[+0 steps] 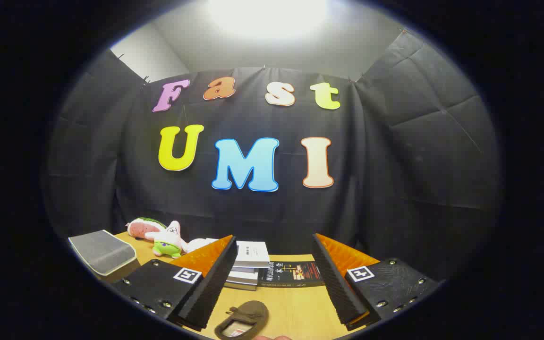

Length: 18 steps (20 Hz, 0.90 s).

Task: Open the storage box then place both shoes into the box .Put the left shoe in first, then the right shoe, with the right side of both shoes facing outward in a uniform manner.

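On the wooden table [295, 311] inside the booth, I hold my claw [272, 302] level above the tabletop, its two fingers spread wide apart with nothing pinched between them. Far off to the left of my left finger, a grey padded item with a pale rim [102, 251] lies at the table's edge; I cannot tell what it is. Just beyond it, near the black cloth wall, two soft toys rest together: a pink-and-green one [143, 227] and a pale pink one with green shorts [170, 241]. Behind my left finger's tip sits a stack of white books [249, 264], and touching its right side lies a dark book with a printed cover [293, 274], both on the table between and beyond my fingers. Nearest to me, low in the gap between the fingers and closer to the left one, a brown shoe [242, 320] lies on the wood, its opening facing up, untouched by either finger. A fingertip [276, 337] peeks in just right of the shoe.
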Available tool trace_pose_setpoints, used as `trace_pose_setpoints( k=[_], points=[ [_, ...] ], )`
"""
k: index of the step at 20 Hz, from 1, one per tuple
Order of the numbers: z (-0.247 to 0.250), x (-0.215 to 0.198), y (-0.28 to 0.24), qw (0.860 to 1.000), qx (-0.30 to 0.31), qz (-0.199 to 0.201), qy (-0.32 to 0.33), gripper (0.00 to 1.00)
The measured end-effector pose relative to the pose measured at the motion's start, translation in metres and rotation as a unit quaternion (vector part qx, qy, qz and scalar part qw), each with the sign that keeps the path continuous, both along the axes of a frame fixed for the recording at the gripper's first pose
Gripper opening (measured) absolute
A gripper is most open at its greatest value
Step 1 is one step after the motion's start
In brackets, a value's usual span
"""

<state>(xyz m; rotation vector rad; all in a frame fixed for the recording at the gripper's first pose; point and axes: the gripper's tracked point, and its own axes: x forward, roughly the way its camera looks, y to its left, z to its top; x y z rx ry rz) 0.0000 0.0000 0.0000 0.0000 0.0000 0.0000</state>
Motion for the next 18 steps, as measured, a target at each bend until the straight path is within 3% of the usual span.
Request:
trace_pose_setpoints(
  k=[10,18],
  points=[
    [0.024,0.002,0.054,1.000,0.000,0.005,-0.015,0.96],
    [0.002,0.012,0.098,0.997,0.036,0.066,0.034,0.96]
  ],
)
